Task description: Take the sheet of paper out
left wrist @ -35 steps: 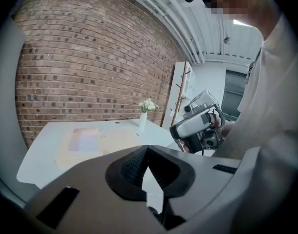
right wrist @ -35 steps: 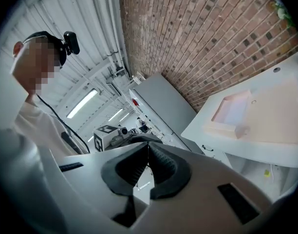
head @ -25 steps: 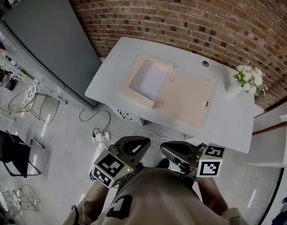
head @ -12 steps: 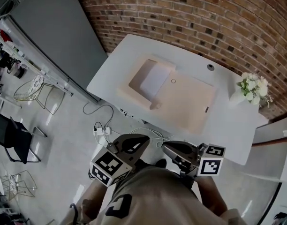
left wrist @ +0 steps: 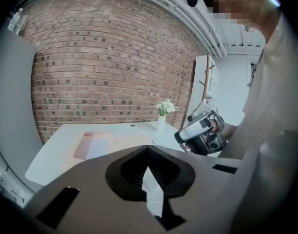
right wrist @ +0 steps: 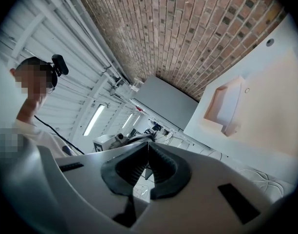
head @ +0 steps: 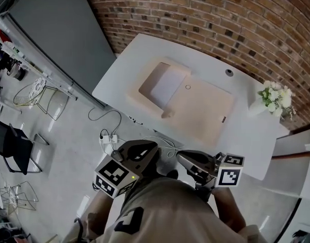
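Observation:
A pale beige pad (head: 203, 110) lies on the white table (head: 129, 54). At its left end sits a shallow beige tray (head: 145, 92) with a white sheet of paper (head: 165, 86) in it. The left gripper view shows the sheet (left wrist: 97, 146) far ahead, and the right gripper view shows the tray (right wrist: 226, 106). My left gripper (head: 147, 148) and right gripper (head: 181, 157) hang side by side close to my body, short of the table's near edge. Both are shut and empty, the jaws meeting at their tips (left wrist: 148, 147) (right wrist: 148, 144).
A white vase of flowers (head: 270, 99) stands at the table's right end, and a small round hole (head: 229, 72) lies near the brick wall. A grey panel (head: 59, 39) stands at the left. Cables and a power strip (head: 107, 138) lie on the floor under the table's near edge.
Both grippers have shifted slightly in front of my body, the left one a little leftward, and they stay shut. The table sits slightly differently in the head view.

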`<state>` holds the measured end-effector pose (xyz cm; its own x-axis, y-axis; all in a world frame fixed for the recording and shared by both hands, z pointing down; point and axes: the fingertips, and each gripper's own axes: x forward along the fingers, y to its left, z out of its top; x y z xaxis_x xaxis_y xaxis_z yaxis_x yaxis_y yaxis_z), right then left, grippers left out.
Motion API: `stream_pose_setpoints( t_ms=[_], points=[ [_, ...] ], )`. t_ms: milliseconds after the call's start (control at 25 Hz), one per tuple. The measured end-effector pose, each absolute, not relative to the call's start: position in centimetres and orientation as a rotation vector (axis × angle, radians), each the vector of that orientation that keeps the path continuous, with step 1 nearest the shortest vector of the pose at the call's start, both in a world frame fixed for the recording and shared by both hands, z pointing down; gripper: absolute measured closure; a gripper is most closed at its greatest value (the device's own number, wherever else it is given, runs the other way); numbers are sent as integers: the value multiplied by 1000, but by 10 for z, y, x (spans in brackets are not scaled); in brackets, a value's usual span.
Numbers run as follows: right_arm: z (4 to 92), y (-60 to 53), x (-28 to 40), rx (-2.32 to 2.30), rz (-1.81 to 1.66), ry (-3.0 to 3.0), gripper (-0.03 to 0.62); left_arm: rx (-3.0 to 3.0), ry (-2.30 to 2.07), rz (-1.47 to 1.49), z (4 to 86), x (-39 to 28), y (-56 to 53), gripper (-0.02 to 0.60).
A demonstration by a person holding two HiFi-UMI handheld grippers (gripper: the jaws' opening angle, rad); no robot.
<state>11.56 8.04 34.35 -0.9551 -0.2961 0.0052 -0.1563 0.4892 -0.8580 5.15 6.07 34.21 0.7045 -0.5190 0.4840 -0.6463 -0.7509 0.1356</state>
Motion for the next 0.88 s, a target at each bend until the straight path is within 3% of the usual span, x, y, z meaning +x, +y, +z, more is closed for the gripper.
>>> stream_pose_setpoints(
  t_ms=[320, 880],
  points=[
    [350, 50, 116, -522, -1527, 2483, 569, 2650, -857, 558, 345, 38, 22, 568],
    [360, -18, 58, -637, -1660, 2418, 569, 2652, -765, 471, 359, -27, -58, 568]
  ],
)
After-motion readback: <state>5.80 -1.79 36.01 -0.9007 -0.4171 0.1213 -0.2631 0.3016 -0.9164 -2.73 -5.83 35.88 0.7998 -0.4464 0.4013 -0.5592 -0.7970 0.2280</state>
